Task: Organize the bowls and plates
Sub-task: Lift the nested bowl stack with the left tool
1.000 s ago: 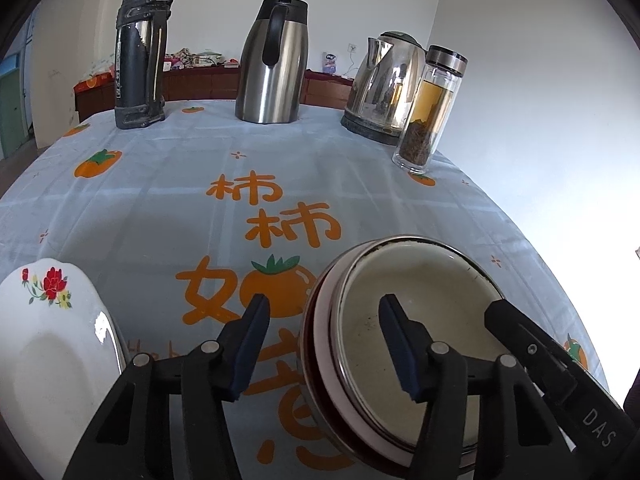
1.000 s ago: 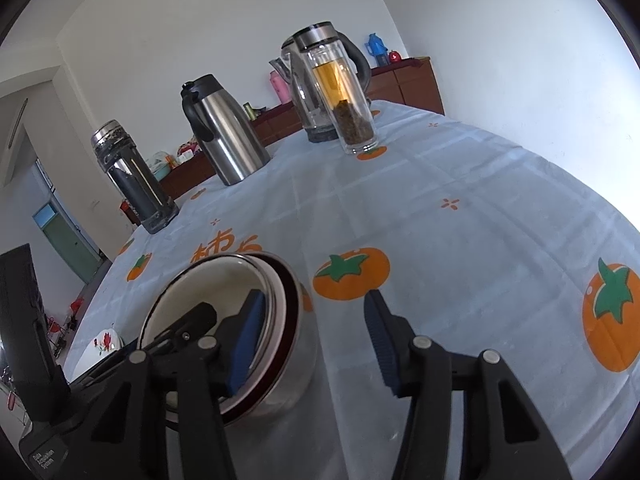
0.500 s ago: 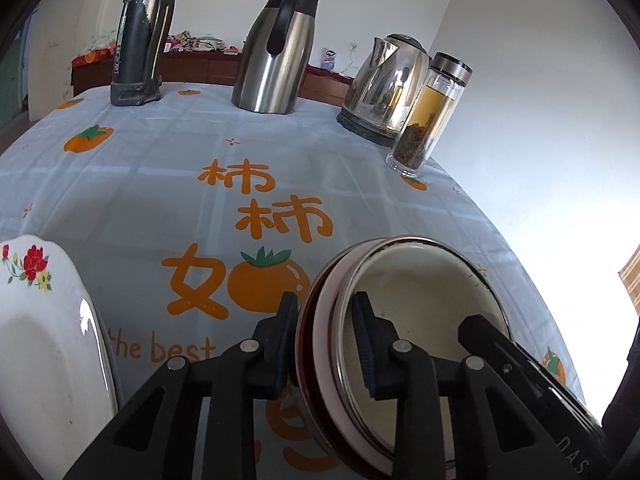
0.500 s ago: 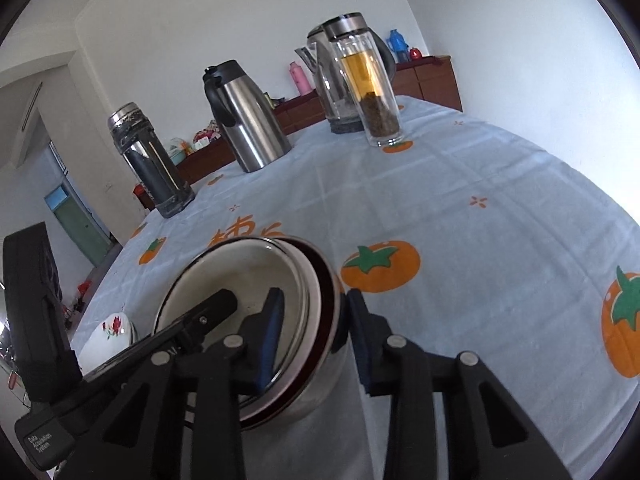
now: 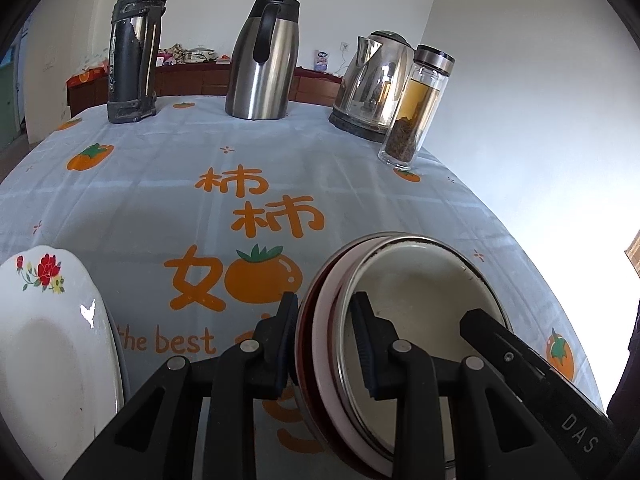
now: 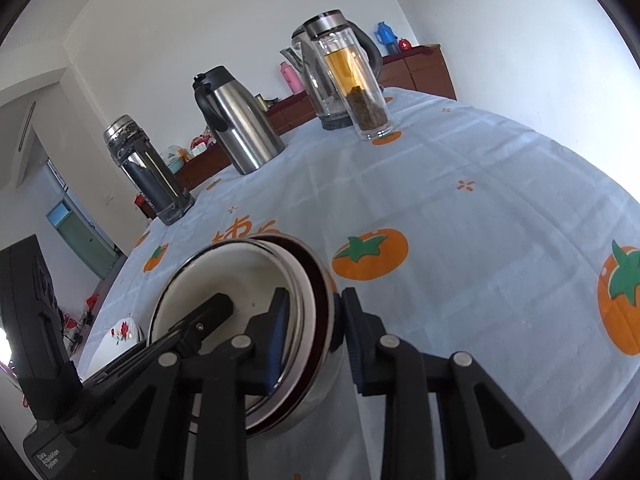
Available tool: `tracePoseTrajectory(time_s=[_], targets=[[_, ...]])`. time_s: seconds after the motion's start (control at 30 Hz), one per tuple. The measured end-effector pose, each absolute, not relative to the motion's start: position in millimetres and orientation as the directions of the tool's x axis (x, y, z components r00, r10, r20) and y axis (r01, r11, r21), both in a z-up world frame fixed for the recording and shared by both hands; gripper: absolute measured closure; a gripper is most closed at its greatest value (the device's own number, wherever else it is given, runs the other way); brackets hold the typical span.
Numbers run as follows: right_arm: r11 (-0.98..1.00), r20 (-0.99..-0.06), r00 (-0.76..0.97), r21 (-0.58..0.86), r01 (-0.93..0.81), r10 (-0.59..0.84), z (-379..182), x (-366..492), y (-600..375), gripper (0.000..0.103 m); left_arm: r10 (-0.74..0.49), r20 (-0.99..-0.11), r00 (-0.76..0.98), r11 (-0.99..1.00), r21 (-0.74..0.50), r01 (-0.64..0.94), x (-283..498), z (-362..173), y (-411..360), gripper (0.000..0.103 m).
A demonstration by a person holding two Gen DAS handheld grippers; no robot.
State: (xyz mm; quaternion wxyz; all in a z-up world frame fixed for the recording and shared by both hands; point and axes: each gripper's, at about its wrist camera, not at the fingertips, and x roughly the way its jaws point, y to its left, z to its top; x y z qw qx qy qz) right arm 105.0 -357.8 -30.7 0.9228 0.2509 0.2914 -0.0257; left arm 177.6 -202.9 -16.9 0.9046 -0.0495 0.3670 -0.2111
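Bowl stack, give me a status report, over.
Left hand-held gripper and right hand-held gripper both clamped on opposite rims of bowl stack. Flowered plate sits left. Nothing blocking.

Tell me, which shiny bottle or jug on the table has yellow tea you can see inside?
The clear glass tea bottle at the right end of the row. You see yellow liquid and dark leaves through it; the dark thermos, steel jug and kettle hide their insides.
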Motion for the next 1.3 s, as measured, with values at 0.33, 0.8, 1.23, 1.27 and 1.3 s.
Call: tracePoseTrajectory(time_s=[0.33,0.8,1.23,1.27,1.3], targets=[[0.847,-0.555,0.825,0.484,0.219,0.104,-31.4,87.1,-352.1,0.076,-0.405,-0.639,0.655,0.91,-0.207,0.361,160.3,-12.3,-198.9,0.073],[0.812,-0.547,0.827,0.536,0.231,0.126,-33.1,50.4,-340.5,0.076,-0.38,-0.625,0.682,0.913,-0.135,0.385,124.0,-6.4,-189.4,0.073],[0.819,-0.553,0.823,0.527,0.226,0.128,-23.6,27.8,-314.7,0.076,-0.374,-0.613,0.696,0.918,-0.137,0.373,98.1,0.8,-163.7,0.072],[0.82,-0.552,0.824,0.527,0.225,0.129,-22.6,26.0,-312.2,0.076,-0.374,-0.612,0.697,0.918,-0.138,0.372,95.9,2.1,-161.0,0.072],[0.82,-0.549,0.826,0.527,0.222,0.13,-21.2,24.4,-309.9,0.076,-0.375,-0.61,0.698,0.918,-0.141,0.37,94.0,3.4,-157.7,0.072]])
